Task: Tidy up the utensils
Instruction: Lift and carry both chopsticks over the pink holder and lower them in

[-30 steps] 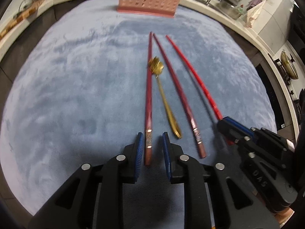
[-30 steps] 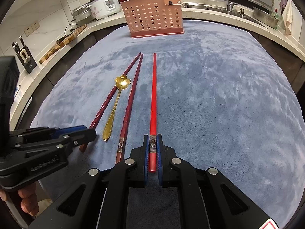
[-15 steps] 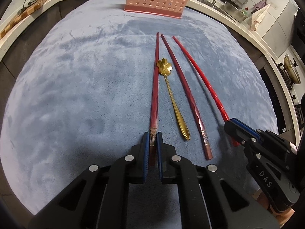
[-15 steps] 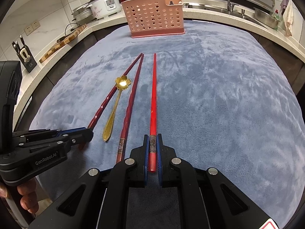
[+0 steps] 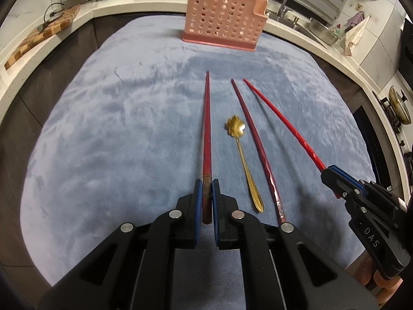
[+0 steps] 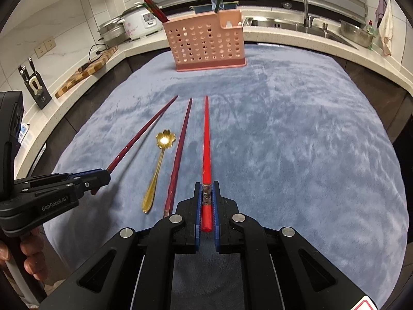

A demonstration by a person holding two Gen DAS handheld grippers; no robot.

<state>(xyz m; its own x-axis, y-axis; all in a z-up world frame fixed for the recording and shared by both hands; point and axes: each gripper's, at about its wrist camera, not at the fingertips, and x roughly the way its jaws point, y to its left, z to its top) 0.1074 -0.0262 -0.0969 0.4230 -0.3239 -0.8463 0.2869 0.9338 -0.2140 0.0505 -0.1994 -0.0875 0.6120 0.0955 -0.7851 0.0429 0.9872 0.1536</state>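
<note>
Pinching one chopstick each: left gripper [image 5: 205, 201] gripping dark red chopstick [image 5: 207, 129], right gripper [image 6: 206, 206] gripping bright red chopstick [image 6: 206, 139], both short of pink holder [image 6: 206, 44]. Risk: end-gripped sticks pivoting, slipping.

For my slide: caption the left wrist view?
Left gripper clamps a dark red chopstick; gold spoon lies beside it.
</note>
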